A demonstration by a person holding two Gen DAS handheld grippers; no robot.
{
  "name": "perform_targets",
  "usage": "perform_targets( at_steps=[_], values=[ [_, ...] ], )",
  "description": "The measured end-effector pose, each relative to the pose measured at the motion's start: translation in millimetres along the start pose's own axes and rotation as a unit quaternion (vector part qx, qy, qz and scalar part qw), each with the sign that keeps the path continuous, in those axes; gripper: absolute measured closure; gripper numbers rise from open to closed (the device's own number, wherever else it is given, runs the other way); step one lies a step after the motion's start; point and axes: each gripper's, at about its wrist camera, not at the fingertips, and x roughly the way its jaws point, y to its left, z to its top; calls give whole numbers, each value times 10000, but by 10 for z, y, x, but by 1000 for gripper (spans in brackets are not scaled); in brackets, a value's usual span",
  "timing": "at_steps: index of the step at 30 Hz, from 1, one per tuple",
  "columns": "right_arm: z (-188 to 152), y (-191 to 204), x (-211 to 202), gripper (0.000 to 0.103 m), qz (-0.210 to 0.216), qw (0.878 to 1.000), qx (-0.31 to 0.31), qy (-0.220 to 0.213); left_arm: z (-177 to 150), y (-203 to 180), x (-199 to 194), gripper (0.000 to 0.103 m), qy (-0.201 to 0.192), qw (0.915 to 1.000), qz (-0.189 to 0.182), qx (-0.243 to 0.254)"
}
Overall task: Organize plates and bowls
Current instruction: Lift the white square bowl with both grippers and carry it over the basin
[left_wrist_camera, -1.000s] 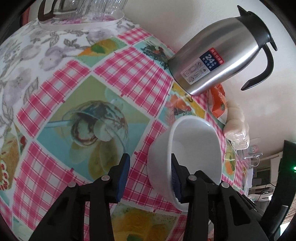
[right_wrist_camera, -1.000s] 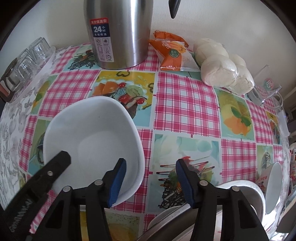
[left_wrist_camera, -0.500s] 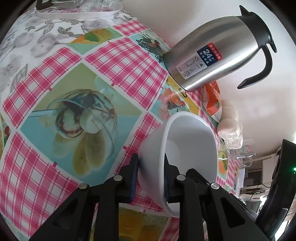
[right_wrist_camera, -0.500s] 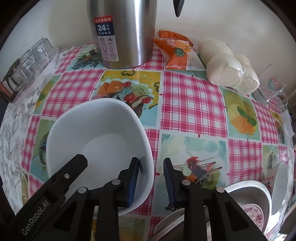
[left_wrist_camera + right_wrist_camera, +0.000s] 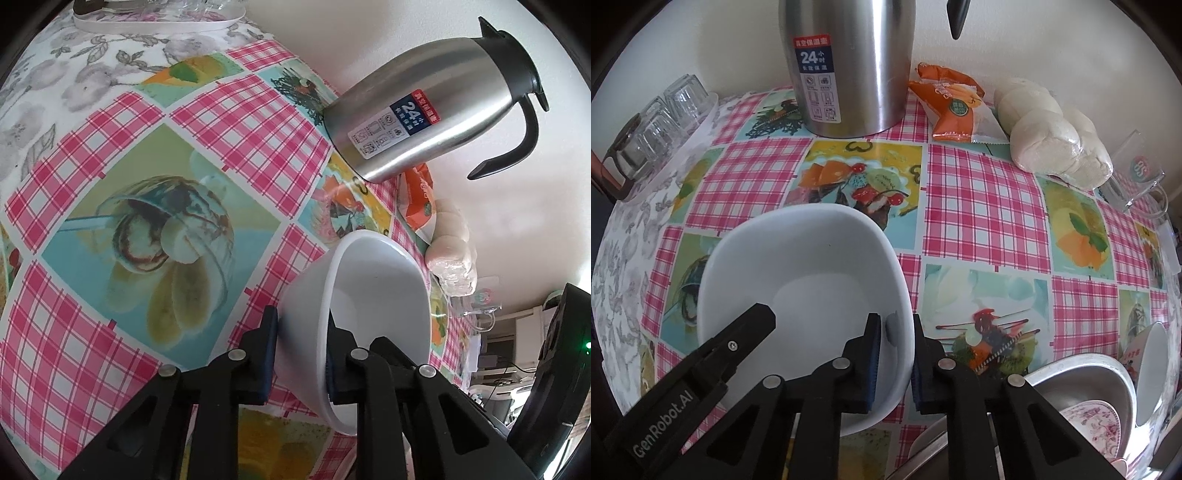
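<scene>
Fingers [image 5: 871, 358] pinch white bowl [image 5: 798, 266] near "24"-labelled thermos [image 5: 846, 66].

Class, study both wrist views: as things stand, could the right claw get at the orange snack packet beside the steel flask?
Probably not yet. The right claw is shut on the white bowl, whose rim the left claw also grips. The orange snack packet lies beyond, with bare tablecloth between, so only the bowl hinders it.

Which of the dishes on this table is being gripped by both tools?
The plain white squarish bowl near the steel jug: the left tool and right tool each clamp its rim. The metal basin and floral dish lie untouched.
</scene>
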Motion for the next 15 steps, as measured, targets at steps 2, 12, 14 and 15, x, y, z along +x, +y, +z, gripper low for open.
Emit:
perform_targets(
  at_steps=[2, 12, 14, 15],
  values=[
    [9, -8, -37, 88, 22, 10000, 28, -42, 5, -32, -42, 81, -34, 10000, -27, 27],
    [-16, -107, -413, 88, 219, 9989, 175, -372, -29, -344, -388, 81, -345, 9989, -76, 318],
    [-34, -165, -529, 88, 277, 9983, 233, -458, -57, -448, -474, 81, -436, 9982, -105, 392],
    [-46, -192, -577, 88, 303, 9980, 265, -491, -77, -505, -520, 81, -475, 9978, -138, 434]
  ],
)
